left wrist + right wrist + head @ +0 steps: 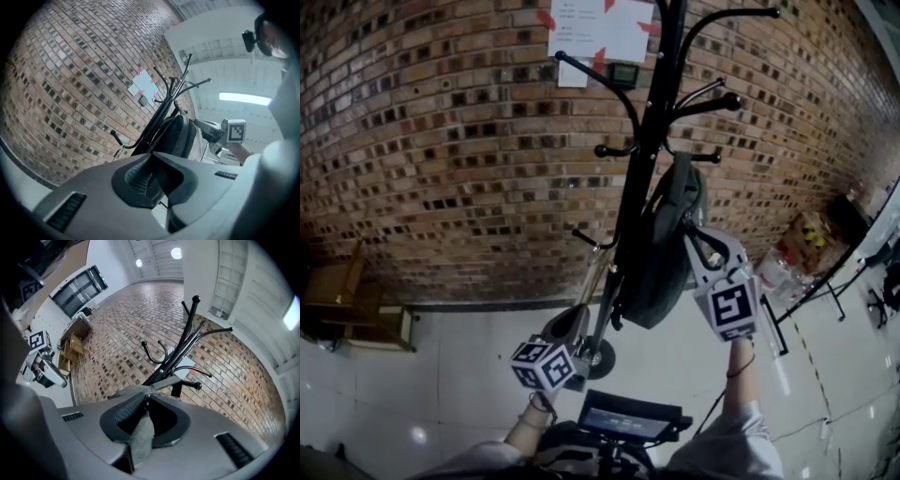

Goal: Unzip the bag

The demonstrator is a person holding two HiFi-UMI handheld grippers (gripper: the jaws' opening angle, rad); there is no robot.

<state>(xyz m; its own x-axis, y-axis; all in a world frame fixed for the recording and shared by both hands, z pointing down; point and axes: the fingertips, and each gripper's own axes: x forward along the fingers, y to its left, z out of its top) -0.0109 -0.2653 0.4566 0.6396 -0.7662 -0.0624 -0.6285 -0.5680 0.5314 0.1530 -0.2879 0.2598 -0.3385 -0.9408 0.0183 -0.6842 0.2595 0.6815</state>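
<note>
A dark grey bag point(666, 248) hangs from a black coat rack point(642, 159) in front of a brick wall. At the bag's upper right side, my right gripper point(694, 236) is shut on a grey strap of the bag. In the right gripper view that strap point(140, 434) runs down between the closed jaws of the gripper point(147, 397), and the rack's hooks point(187, 341) rise beyond. My left gripper point(578, 317) is lower, left of the bag near the rack's pole. Its jaws point(150, 156) meet with nothing between them. The bag point(180, 136) shows beyond.
White paper sheets point(600, 28) are taped to the brick wall above the rack. Wooden furniture point(342, 295) stands at the left, and boxes and bottles point(802, 248) at the right. A black device point(628, 422) sits close below me. A wheel point(602, 360) shows at the rack's foot.
</note>
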